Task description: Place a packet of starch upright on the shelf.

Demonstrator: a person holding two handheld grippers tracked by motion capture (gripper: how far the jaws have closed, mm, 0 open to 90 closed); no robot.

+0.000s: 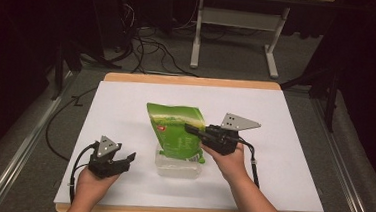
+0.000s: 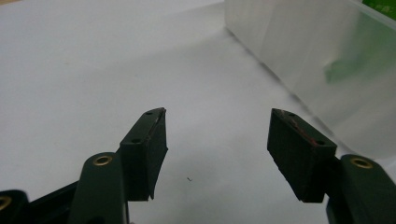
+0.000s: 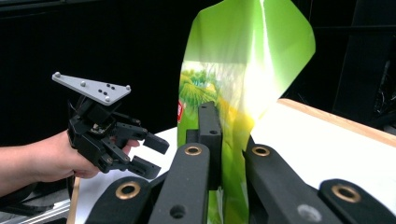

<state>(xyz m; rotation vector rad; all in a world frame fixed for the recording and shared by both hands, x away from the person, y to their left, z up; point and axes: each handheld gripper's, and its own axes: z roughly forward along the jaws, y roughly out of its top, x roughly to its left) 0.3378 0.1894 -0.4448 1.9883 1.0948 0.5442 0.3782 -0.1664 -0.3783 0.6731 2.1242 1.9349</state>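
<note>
**Right tongs pinch the green bag above the tub; left tongs wait open**

High view: the right gripper (image 1: 190, 129) has its jaws closed on the side edge of a green bag (image 1: 174, 127), which stands propped with its lower end in or against a clear plastic container (image 1: 179, 166) near the middle of the white table (image 1: 282, 157). The grip is partway up the bag, which looks like a way to keep the floppy pouch upright over the tub, perhaps so it can be emptied or seated there. The left gripper (image 1: 131, 157) rests low on the table, just left of the container, not touching it, jaws apart; I judge it is kept close so it can steady the tub or take a second hold on the bag.

Left gripper view: its two black pads (image 2: 144, 144) stand wide apart with nothing between them, hovering just over the white surface. The container's frosted wall (image 2: 299, 51) runs along the right, near the right-hand pad but apart from it, with a green tint showing through.

Right gripper view: the jaws are pressed together on the bag (image 3: 247, 70), the foil sandwiched between them and its top rising free and slightly curled above. The other hand's gripper (image 3: 152, 156) shows farther off at left, open and empty.
</note>
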